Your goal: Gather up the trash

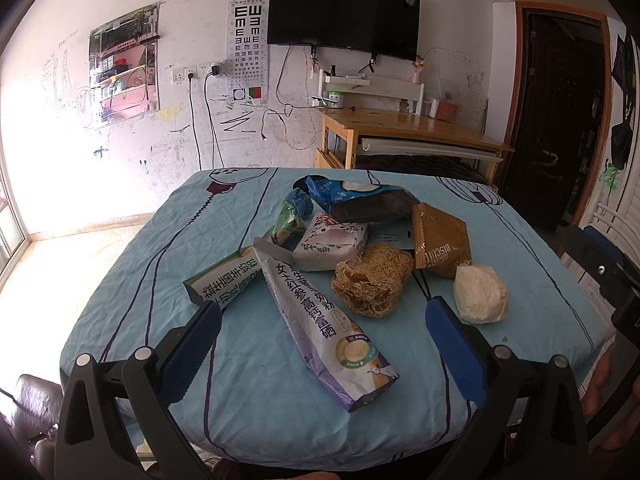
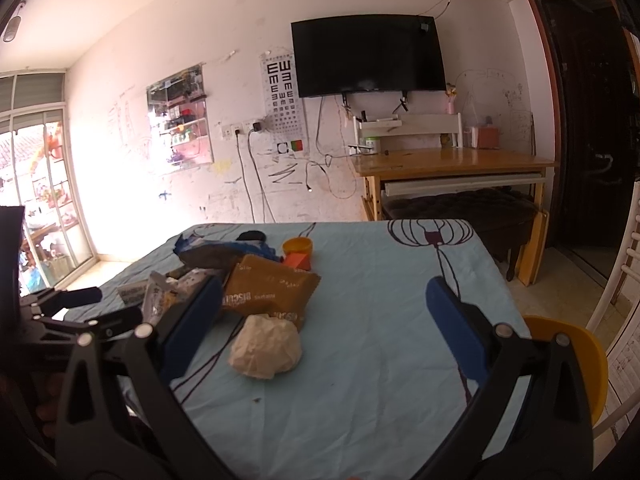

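Trash lies heaped on a table with a light blue cloth (image 1: 224, 240). There is a long white and purple milk powder bag (image 1: 320, 324), a green and white bag (image 1: 224, 280), a tissue pack (image 1: 332, 244), a straw-coloured net (image 1: 372, 280), a brown biscuit bag (image 1: 440, 244), a blue bag (image 1: 356, 196) and a crumpled white paper ball (image 1: 480, 294). My left gripper (image 1: 324, 312) is open and empty, above the near end of the purple bag. My right gripper (image 2: 324, 292) is open and empty, with the paper ball (image 2: 266, 346) and biscuit bag (image 2: 272, 292) between its fingers' lines.
An orange cup (image 2: 298, 246) and an orange block (image 2: 298, 260) stand behind the pile. A yellow chair (image 2: 576, 360) is at the table's right edge. A wooden desk (image 1: 408, 124) and a wall TV (image 1: 344, 16) are beyond. A dark sofa (image 1: 28, 408) sits at lower left.
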`<control>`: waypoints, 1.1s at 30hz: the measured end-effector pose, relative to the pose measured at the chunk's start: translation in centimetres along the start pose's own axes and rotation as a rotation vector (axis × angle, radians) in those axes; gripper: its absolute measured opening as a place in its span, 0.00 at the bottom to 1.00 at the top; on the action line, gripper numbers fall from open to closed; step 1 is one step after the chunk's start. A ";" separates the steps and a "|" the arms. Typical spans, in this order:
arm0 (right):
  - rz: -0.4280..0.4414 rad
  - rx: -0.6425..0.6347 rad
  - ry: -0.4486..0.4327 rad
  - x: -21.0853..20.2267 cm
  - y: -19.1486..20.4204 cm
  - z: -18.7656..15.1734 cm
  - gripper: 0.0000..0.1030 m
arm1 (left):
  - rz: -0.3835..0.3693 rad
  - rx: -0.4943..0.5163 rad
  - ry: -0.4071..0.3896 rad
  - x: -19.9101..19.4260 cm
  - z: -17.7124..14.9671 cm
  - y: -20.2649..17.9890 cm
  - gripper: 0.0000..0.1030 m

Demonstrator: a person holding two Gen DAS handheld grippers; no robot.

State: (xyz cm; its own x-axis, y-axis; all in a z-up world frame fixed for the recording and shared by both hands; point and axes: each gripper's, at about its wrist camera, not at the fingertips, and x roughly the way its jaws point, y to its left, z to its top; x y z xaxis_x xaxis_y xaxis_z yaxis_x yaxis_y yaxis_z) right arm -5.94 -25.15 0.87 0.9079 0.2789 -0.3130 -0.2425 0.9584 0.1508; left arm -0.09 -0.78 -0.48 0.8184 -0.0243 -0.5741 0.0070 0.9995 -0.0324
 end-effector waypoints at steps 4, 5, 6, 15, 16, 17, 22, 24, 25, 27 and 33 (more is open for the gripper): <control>0.002 -0.001 0.005 0.1 0.1 0.0 0.95 | 0.000 0.000 0.000 0.0 0.0 0.0 0.94; 0.002 -0.001 0.006 0.1 0.1 0.0 0.95 | 0.000 0.000 0.000 0.0 0.0 0.0 0.94; 0.002 -0.001 0.006 0.1 0.1 0.0 0.95 | 0.001 0.000 0.000 0.0 0.0 0.0 0.94; 0.052 0.003 0.064 1.0 0.6 0.0 0.95 | -0.141 -0.067 0.086 1.3 0.6 1.5 0.94; 0.065 0.004 0.075 1.2 0.7 0.0 0.95 | -0.149 -0.081 0.097 1.6 0.9 2.2 0.94; 0.078 0.007 0.088 1.4 0.8 -0.1 0.95 | -0.143 -0.083 0.098 1.9 1.2 2.6 0.94; 0.112 0.020 0.163 2.9 1.2 -0.4 0.95 | -0.047 -0.040 0.121 3.4 2.5 4.8 0.94; 0.136 0.031 0.201 3.6 1.4 -0.6 0.95 | -0.002 -0.033 0.140 4.2 2.9 5.7 0.94; 0.148 0.036 0.220 3.9 1.5 -0.7 0.95 | 0.022 -0.032 0.144 4.5 3.2 6.2 0.94; 0.149 0.028 0.243 4.5 1.9 -0.8 0.95 | 0.059 -0.049 0.144 4.6 3.6 7.4 0.94; 0.130 -0.002 0.304 5.8 2.7 -1.1 0.95 | -0.071 -0.115 0.200 3.8 3.5 8.6 0.94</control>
State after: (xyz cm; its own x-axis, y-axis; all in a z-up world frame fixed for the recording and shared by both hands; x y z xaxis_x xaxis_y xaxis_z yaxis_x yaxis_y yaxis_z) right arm -1.74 -20.92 -1.59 0.7259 0.4043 -0.5565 -0.3506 0.9135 0.2064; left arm 5.11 7.82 -0.06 0.6879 -0.1102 -0.7174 -0.0144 0.9862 -0.1652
